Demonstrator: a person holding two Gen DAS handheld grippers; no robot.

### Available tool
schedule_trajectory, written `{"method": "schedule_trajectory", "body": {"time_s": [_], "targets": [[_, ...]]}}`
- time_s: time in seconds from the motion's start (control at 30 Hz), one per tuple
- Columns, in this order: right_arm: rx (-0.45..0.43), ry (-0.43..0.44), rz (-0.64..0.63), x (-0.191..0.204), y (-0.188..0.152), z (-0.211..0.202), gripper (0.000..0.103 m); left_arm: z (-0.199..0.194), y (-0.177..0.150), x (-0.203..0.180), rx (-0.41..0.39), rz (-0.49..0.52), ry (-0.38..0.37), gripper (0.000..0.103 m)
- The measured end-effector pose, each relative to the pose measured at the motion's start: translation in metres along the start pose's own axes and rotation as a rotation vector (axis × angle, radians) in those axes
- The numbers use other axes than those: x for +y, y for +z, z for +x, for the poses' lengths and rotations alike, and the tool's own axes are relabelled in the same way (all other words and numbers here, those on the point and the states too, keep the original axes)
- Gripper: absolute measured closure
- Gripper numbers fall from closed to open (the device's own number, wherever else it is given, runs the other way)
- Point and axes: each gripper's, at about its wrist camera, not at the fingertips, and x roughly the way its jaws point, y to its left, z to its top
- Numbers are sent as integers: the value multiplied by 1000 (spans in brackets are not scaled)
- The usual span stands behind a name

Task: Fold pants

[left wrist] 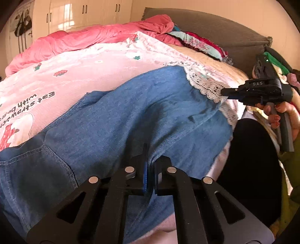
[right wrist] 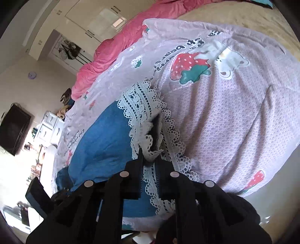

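Bed (left wrist: pixel 211 54), pink strawberry sheet (right wrist: pixel 234 105). Denim pants (left wrist: pixel 131 112) pinched by left tongs (left wrist: pixel 150 161); lace hem (right wrist: pixel 142 105) clamped in right tongs (right wrist: pixel 150 157); long axis toward 2 o'clock.

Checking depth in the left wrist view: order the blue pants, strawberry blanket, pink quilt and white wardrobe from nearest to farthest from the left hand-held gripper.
1. Blue pants, pinched in the left hand-held gripper.
2. Strawberry blanket, beneath and beyond them.
3. Pink quilt, behind the blanket.
4. White wardrobe, against the far wall.
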Motion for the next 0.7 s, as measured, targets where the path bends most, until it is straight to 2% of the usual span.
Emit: {"method": "schedule_trajectory", "body": {"time_s": [0.1, 0.3, 0.43, 0.7], "targets": [[-10, -1, -23, 1, -6, -14, 93, -12, -4, -2, -12, -1, -6, 103], [25, -23, -62, 1, -25, -30, 93, -29, -12, -14, -7, 25, -34, 103], [52, -60, -52, -5, -35, -29, 93, -18, -20, -22, 42, 63, -14, 103], [97, -118, -67, -11, -42, -18, 92, 5, -31, -14, 111, 41, 2, 101]]}}
